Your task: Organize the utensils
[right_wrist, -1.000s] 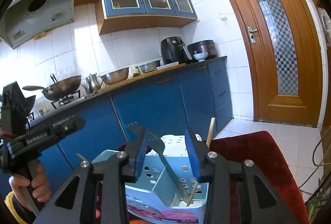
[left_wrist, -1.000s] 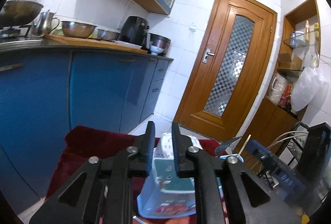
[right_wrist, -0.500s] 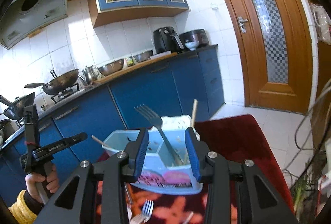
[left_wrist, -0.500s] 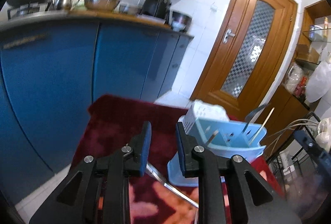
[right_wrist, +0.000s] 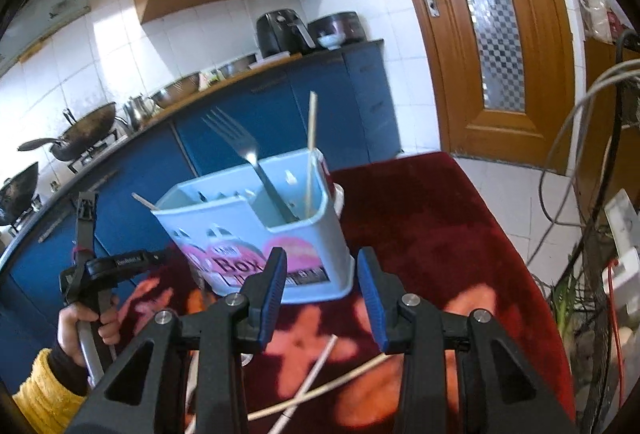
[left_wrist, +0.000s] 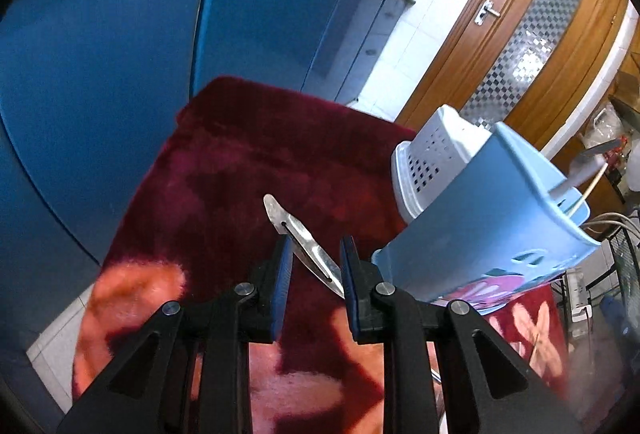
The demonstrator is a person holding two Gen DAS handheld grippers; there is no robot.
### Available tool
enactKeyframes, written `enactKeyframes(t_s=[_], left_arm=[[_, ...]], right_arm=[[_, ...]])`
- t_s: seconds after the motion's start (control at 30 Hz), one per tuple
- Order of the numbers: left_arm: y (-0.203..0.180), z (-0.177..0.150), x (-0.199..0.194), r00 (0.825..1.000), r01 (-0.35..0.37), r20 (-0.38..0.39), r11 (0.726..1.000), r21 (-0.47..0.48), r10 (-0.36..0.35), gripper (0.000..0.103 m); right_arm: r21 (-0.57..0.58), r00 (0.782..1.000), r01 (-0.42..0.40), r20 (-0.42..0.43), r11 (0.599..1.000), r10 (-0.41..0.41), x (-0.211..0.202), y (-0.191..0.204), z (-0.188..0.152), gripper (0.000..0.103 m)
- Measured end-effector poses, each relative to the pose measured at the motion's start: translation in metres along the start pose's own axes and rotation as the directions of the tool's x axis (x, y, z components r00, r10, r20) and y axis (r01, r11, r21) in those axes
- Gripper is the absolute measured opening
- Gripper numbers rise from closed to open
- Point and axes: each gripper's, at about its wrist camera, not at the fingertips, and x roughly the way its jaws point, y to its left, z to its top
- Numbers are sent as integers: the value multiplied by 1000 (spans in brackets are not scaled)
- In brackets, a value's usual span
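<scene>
A light blue utensil box point(right_wrist: 256, 234) stands on a dark red flowered cloth point(right_wrist: 420, 218); it also shows in the left wrist view point(left_wrist: 480, 234). A steel fork point(right_wrist: 248, 157) and a wooden chopstick point(right_wrist: 310, 149) stand in it. My left gripper point(left_wrist: 314, 258) is open, its fingers on either side of a steel utensil handle point(left_wrist: 300, 234) that lies on the cloth left of the box. My right gripper point(right_wrist: 322, 294) is open and empty, in front of the box. Loose chopsticks point(right_wrist: 320, 390) lie on the cloth below it.
A white perforated basket point(left_wrist: 432, 161) stands behind the box. Blue kitchen cabinets point(left_wrist: 120, 53) run along the left of the cloth. A wooden door point(right_wrist: 492, 33) is at the back right. Cables and a power strip point(right_wrist: 616, 234) hang at the right edge.
Both grippers have tilted down and drawn back from the box. My left gripper has come down around the steel handle on the cloth. The loose chopsticks have come into the right wrist view.
</scene>
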Motion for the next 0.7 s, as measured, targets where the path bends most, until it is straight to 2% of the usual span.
enactKeyframes(t_s=[0.33,0.63,0.67,0.7], left_arm=[[12,-2,43,990,-23,-139,996,-89,10,23],[19,6,58,991,12,-132,984,-180,-37,23],[18,6,57,991,12,-128,983,-181,-36,21],[18,6,58,992,10,-125,984,-176,-32,10]], right_arm=[[46,999,6,-51,999,-4,10,-17,-15,41],[63,998,11,-67,998,-7,14,-23,-21,41],[66,997,14,-72,998,-9,15,-24,-22,41],[68,997,16,-76,998,-11,16,-25,-23,41]])
